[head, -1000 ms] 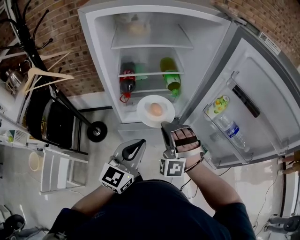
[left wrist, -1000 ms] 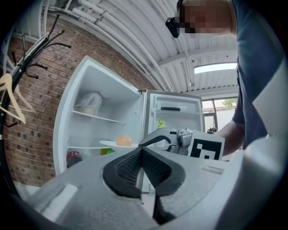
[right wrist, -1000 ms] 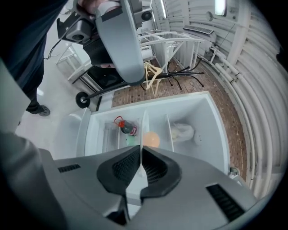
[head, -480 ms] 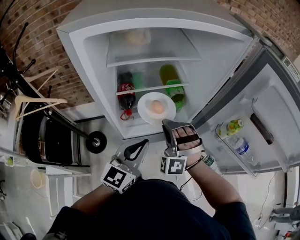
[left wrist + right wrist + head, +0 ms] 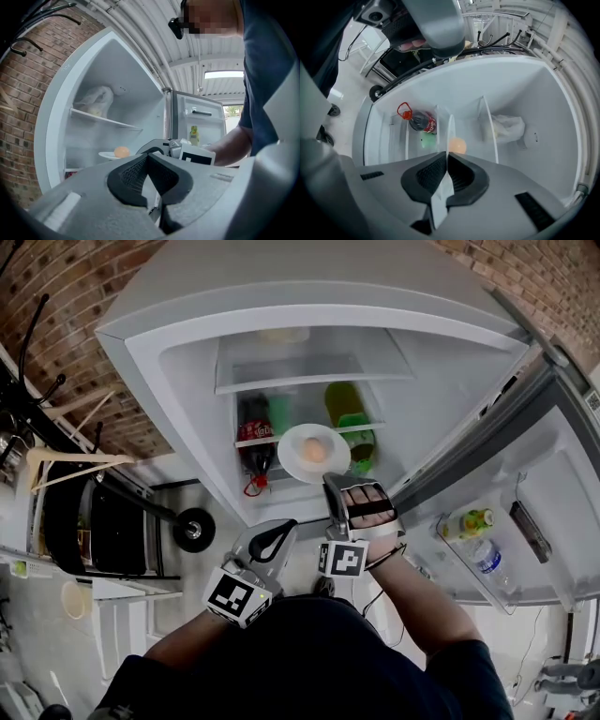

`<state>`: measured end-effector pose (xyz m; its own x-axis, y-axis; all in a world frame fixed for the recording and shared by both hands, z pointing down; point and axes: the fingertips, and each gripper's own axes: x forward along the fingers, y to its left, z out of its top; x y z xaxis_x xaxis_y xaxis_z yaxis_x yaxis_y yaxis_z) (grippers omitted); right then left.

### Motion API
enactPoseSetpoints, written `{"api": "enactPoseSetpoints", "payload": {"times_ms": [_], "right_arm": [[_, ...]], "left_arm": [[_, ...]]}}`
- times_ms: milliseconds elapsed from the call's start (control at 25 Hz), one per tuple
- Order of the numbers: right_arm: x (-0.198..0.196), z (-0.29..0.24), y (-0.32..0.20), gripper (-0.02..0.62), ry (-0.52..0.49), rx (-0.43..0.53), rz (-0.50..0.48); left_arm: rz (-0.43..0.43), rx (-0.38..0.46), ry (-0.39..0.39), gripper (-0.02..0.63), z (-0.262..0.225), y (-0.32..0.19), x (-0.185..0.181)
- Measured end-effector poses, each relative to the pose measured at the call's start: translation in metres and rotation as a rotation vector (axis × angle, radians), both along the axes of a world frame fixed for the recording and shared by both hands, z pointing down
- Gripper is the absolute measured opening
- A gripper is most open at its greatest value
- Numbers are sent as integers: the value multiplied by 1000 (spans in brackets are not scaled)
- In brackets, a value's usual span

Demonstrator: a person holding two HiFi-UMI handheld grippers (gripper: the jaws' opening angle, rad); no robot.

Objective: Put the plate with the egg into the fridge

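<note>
A white plate point(image 5: 298, 463) with a tan egg point(image 5: 315, 452) on it hangs level in the mouth of the open fridge point(image 5: 187, 381), in front of the middle shelf. My right gripper point(image 5: 332, 486) is shut on the plate's near rim. In the right gripper view the plate point(image 5: 451, 131) shows edge-on between the pads, with the egg point(image 5: 458, 146) just beyond. My left gripper point(image 5: 273, 538) is held low beside the right one, shut and empty. From the left gripper view the plate point(image 5: 108, 155) and egg point(image 5: 122, 151) show left of the shut left gripper point(image 5: 147, 157).
A cola bottle point(image 5: 255, 435) and a green bottle point(image 5: 351, 416) stand on the middle shelf behind the plate. A pale bag point(image 5: 281, 336) lies on the upper shelf. The fridge door point(image 5: 525, 474) stands open at the right with bottles point(image 5: 472, 521) in its rack. A black cart point(image 5: 103, 512) is left.
The plate with the egg has moved forward and up, closer to the middle shelf, still in the right gripper. The left gripper has kept its place.
</note>
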<state>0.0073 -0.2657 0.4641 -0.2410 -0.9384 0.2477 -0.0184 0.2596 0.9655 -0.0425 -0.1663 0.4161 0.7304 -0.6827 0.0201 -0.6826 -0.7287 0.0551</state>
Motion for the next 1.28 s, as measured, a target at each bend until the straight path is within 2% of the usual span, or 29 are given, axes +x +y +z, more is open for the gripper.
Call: {"api": "enactPoseSetpoints", "payload": {"times_ms": [680,920,1280], "right_arm": [[-1,27,-79,21,114,-51,12],[-3,39,-95,21,134,-94,24],[-4,49,-113,21,160,-107,29]], "left_arm": [[-51,-8,23,5,-2,-20,-2],[-53,8,2,5,-2,-19,-8],[-77,-14,15,5,0,-17,-9]]}}
